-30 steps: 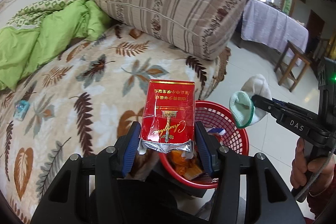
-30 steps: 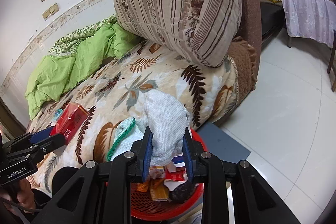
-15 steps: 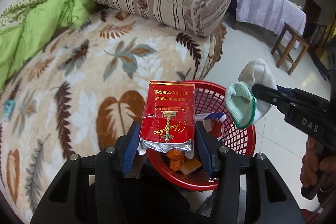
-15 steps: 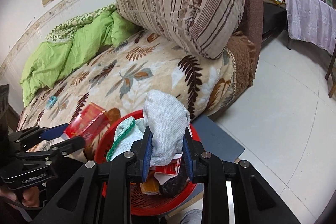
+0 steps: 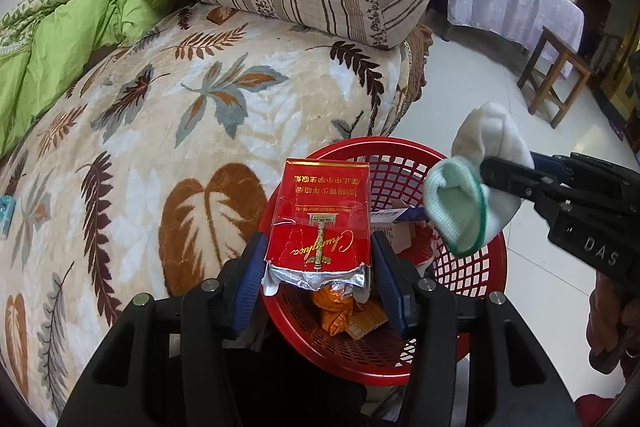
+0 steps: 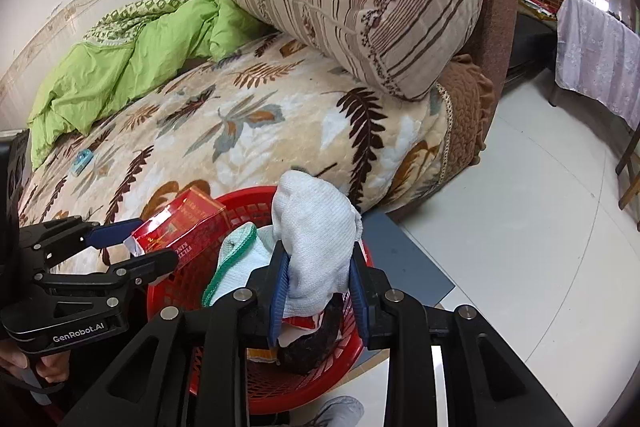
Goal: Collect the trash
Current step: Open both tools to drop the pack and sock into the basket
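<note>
Basket [image 5: 486, 269] now sits right under both grippers, which have sunk toward it. Left gripper [image 5: 318, 267] pinches the red cigarette pack [image 5: 320, 223] over the near rim; right gripper [image 6: 318, 291] clamps the white sock [image 6: 316, 227] above the trash. Release looks imminent.

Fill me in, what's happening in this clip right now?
A person is collecting trash with a handheld gripper in each hand. The left gripper is shut on an opened red cigarette pack, and the right gripper is shut on a white sock with a green cuff. Both are held over the red plastic basket beside the leaf-print blanket; nothing has been let go. The basket already holds orange wrappers.
</note>
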`<state>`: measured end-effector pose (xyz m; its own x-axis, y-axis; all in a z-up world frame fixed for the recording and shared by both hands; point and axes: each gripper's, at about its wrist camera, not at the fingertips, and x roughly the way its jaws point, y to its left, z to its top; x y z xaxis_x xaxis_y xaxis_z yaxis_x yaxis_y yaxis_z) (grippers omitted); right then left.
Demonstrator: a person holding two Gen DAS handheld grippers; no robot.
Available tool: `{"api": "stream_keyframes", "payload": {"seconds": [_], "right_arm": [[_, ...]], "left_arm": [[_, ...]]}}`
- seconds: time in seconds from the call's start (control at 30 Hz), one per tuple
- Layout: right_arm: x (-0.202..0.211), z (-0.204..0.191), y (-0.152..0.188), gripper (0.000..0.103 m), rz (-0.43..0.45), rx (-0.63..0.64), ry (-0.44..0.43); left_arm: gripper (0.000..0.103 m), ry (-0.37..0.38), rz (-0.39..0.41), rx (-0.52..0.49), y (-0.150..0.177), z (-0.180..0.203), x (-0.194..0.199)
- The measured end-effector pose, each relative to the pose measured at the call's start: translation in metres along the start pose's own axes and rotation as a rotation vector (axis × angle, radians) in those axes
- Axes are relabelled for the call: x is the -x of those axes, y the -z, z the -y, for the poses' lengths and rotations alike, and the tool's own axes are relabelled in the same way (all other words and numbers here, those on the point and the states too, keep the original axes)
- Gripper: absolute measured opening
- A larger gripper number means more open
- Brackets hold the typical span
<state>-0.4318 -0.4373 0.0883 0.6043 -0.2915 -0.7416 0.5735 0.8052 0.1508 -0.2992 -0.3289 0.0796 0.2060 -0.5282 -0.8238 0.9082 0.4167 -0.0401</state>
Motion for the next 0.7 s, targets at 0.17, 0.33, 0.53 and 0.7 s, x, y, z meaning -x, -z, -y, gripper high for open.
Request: {"api": "stream_keyframes", "payload": {"seconds": [0.17,0.33,0.53,0.7], "right_arm": [[-0.002,-0.001,0.001,0.044,-0.005,0.002,0.002],[0.002,0.0,0.0,0.045,0.011,0.0,0.017],[0.017,0.0,-0.003,0.054,0.054,-0.026,0.057],[0.037,-0.01,-0.004,0.084,0.138,-0.067,0.17]], "left_arm": [[0.052,0.002,-0.003,-0.015,0.001,0.004,-0.002],[0.063,-0.007,0.014,-0.03,0.0,0.006,0.002],[0.072,-0.012,0.062,-0.034,0.003,0.006,0.018],[0.085,-0.047,0.131,-0.03,0.008,-0.002,0.043]]}}
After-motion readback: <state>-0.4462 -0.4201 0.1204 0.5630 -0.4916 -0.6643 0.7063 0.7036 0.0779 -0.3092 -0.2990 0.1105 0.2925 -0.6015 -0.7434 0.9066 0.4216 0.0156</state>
